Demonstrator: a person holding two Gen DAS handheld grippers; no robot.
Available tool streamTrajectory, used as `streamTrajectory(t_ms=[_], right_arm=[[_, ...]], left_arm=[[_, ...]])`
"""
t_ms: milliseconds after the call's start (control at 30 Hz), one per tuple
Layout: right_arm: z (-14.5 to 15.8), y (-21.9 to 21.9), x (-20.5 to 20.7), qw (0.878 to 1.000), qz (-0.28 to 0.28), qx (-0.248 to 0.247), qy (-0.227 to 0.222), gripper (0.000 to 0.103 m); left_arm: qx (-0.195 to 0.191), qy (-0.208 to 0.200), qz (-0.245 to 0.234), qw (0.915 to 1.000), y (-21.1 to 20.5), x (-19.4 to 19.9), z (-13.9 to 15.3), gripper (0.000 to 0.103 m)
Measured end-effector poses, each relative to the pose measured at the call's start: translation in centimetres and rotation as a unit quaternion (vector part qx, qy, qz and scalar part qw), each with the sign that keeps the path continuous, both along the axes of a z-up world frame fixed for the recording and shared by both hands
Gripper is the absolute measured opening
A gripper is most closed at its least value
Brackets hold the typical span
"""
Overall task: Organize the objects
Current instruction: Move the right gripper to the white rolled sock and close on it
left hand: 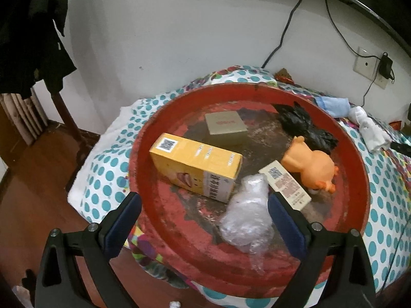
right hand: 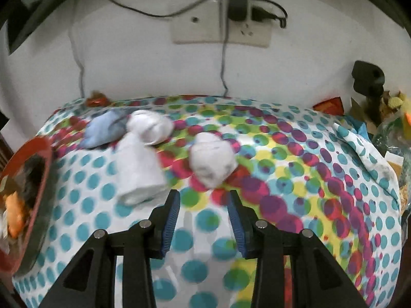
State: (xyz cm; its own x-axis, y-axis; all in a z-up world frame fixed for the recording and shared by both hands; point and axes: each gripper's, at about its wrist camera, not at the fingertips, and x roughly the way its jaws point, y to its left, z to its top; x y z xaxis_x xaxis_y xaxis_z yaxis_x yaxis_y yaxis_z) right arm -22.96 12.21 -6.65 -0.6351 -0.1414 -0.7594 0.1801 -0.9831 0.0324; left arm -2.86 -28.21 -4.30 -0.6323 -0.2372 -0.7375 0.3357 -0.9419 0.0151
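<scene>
Lying just beyond the right claw [right hand: 203, 205] — parted, empty — white sock bundle [right hand: 213, 160].

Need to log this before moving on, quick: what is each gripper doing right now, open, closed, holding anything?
Left gripper: open wide, holding nothing, poised over the red tray.
Right gripper: open, a gap between the pads, nothing in it, above the dotted cloth.

Red tray [left hand: 143, 159]: worn, chipped paint, rough dark patches on its floor. Yellow box [left hand: 197, 164] glossy cardboard; bag [left hand: 246, 213] crinkled clear plastic; orange toy [left hand: 308, 164] smooth, matt plastic or rubber. Dotted sheet [right hand: 295, 205] and rolled white socks [right hand: 213, 159] soft matt cloth.
</scene>
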Motion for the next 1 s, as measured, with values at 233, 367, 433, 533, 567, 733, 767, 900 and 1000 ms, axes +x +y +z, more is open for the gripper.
streamTrajectory(t_ms=[233, 367, 433, 533, 567, 733, 767, 900, 1000], right_arm=[[-1.0, -1.2, -4.2, 1.0, -0.007, 0.005, 0.001, 0.04], [-1.8, -1.6, -5.7, 1.0, -0.006, 0.009, -0.008, 0.041], [-1.9, -1.6, -5.8, 1.0, -0.002, 0.007, -0.005, 0.042], [-2.2, -1.8, -5.7, 1.0, 0.009, 0.019, 0.001, 0.042], [-2.3, -1.9, -5.6, 1.0, 0.011, 0.022, 0.007, 0.042], [-2.6, -2.4, -5.8, 0.999, 0.012, 0.037, 0.008, 0.043], [-2.6, -2.6, -5.9, 0.999, 0.012, 0.043, 0.007, 0.044], [-2.8, -3.2, -5.9, 0.998, 0.011, 0.065, 0.009, 0.045], [-2.8, -3.0, -6.0, 0.998, 0.009, 0.061, 0.007, 0.046]], left_arm=[[-0.008, 0.009, -0.002, 0.9999, 0.5, 0.1, 0.1, 0.1], [-0.01, 0.003, -0.005, 0.9999, 0.8, 0.0, 0.0, 0.1], [-0.017, 0.001, -0.006, 0.9998, 1.0, -0.1, -0.1, 0.1], [-0.021, -0.001, -0.011, 0.9997, 1.5, -0.3, -0.3, 0.1], [-0.022, -0.004, -0.014, 0.9997, 1.7, -0.4, -0.4, 0.1], [-0.038, -0.005, -0.025, 0.999, 2.6, -0.5, -0.4, 0.1], [-0.038, -0.005, -0.026, 0.9989, 2.7, -0.6, -0.3, 0.1], [-0.041, -0.009, -0.027, 0.9987, 3.1, -0.7, -0.4, 0.1], [-0.044, -0.013, -0.033, 0.9984, 3.7, -0.9, -0.5, 0.1]])
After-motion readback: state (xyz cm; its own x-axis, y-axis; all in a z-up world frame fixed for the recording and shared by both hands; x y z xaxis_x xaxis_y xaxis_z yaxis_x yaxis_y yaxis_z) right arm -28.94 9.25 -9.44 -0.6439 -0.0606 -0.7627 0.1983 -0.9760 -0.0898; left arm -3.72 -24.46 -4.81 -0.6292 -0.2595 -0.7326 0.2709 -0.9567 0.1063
